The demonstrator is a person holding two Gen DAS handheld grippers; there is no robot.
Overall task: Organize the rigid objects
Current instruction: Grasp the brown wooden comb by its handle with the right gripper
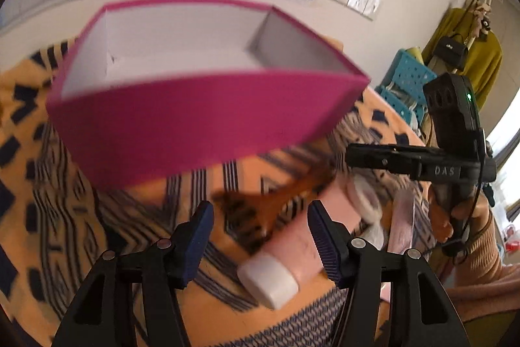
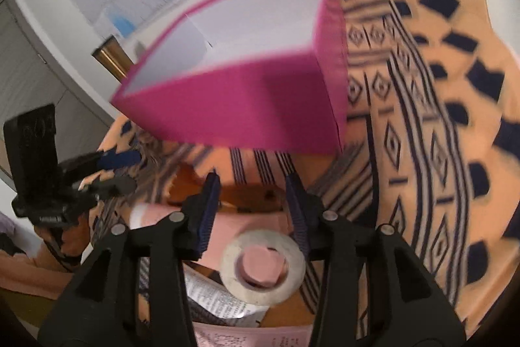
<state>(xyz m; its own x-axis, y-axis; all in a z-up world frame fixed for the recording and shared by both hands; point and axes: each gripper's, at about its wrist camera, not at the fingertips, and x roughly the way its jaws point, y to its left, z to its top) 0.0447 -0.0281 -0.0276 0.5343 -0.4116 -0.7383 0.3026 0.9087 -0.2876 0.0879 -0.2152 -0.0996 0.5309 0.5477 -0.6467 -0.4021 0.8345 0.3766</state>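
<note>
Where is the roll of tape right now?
In the right wrist view the tape roll lies low in the middle, on a pink tube, just below the open right gripper, with the pink box beyond.

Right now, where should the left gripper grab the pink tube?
Grip the pink tube across its flattish body, just above the white cap, coming from above. It lies flat between the open left gripper fingers, and the body looks narrower than the gap.

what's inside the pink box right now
The pink box shows only bare white walls and part of its floor. The near wall hides the front of the floor, so something low there can't be ruled out.
</note>
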